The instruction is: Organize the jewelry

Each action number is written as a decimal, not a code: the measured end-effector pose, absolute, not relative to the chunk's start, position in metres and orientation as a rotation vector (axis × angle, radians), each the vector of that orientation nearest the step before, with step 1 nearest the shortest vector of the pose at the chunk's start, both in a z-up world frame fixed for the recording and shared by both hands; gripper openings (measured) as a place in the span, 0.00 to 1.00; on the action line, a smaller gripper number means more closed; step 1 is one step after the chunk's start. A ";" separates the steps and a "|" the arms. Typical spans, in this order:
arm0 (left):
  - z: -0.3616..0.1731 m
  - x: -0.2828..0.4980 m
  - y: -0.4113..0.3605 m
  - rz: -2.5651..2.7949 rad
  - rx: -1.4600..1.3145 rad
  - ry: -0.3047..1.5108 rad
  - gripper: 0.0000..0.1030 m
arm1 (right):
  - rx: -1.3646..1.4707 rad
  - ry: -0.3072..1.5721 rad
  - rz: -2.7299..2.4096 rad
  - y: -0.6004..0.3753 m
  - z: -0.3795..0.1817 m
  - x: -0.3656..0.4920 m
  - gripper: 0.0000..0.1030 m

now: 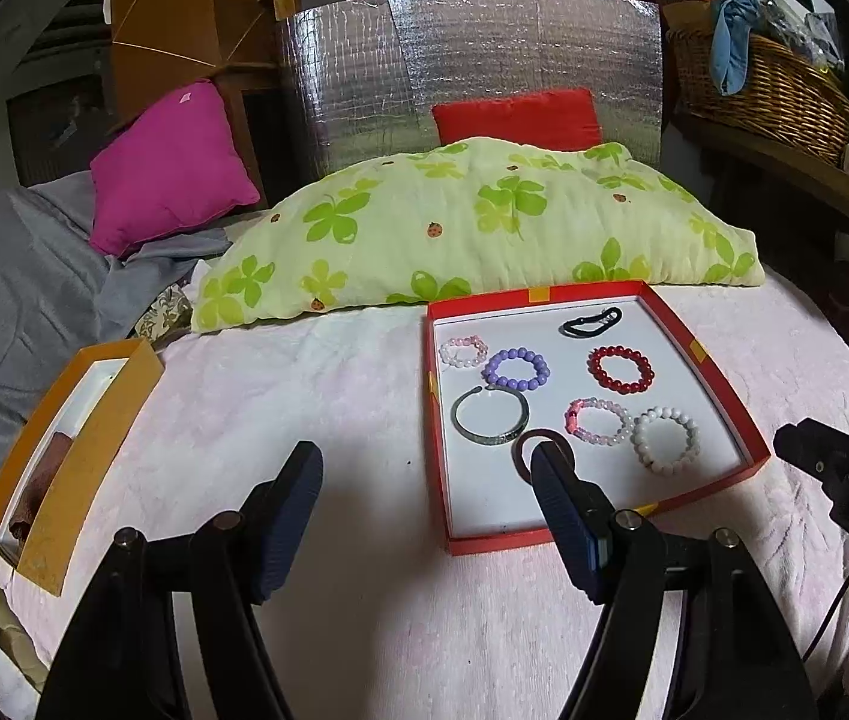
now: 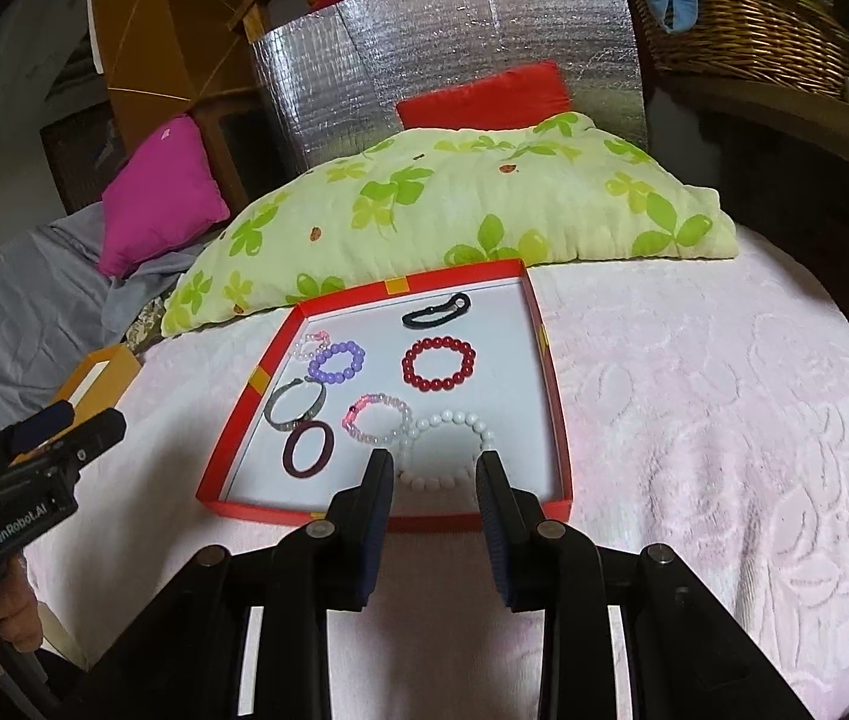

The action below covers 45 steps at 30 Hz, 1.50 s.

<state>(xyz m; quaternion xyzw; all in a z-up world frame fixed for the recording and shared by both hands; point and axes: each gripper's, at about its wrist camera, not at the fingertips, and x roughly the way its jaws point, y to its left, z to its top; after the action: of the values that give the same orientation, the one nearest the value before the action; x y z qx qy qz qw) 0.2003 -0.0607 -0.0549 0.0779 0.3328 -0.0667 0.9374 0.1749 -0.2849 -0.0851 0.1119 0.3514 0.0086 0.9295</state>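
The white bead bracelet (image 2: 447, 450) lies flat in the near right corner of the red tray (image 2: 556, 396), and it is the piece the coming move most likely turns on: in the right wrist view it sits straight ahead of the right gripper (image 2: 436, 468), its near arc showing between the 2 fingertips and just beyond them. As a closed ring it has no real long axis, so a pinch would have to take 1 side of the loop, probably that near arc. The right gripper is nearer to it than the left, whose own view puts the bracelet off to the right past its right finger. The right gripper's jaws stand apart at about the width of the bracelet, holding nothing; whether the tips already touch the beads or hover above them I cannot tell. The left gripper (image 1: 430, 468) is spread wider and empty, its right fingertip over the dark maroon band (image 2: 308, 447) at the near left of the tray, contact unclear. Around these lie 6 more pieces: a pink bracelet (image 2: 377, 423) touching the white one, a red one (image 2: 440, 363), a purple one (image 2: 337, 360), a pale pink one (image 1: 463, 351), a grey bangle (image 1: 490, 414) and a black band (image 2: 436, 311). An orange box (image 1: 73, 456) stands well apart to the left on the pink cover (image 2: 694, 420).
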 end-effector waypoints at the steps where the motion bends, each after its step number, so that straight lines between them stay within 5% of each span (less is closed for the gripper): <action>1: -0.055 0.199 -0.061 -0.137 0.158 0.680 0.71 | 0.228 0.720 0.017 -0.284 -0.086 0.172 0.30; 34: -0.025 0.109 -0.068 -0.176 0.185 0.650 0.72 | 0.173 0.674 0.021 -0.257 -0.063 0.079 0.31; 37: -0.017 0.100 -0.064 -0.167 0.183 0.642 0.72 | 0.146 0.675 0.022 -0.251 -0.056 0.070 0.40; 39: -0.013 0.095 -0.061 -0.164 0.176 0.637 0.73 | 0.128 0.670 0.015 -0.247 -0.049 0.063 0.58; 45: -0.007 0.082 -0.057 -0.158 0.180 0.631 0.75 | 0.087 0.631 0.018 -0.236 -0.028 0.042 0.58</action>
<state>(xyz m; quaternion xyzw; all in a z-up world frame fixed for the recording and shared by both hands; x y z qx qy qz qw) 0.0818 -0.0565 -0.0074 0.0885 0.3098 -0.0773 0.9435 0.0418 -0.2356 -0.0277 0.0426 0.3102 0.0090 0.9497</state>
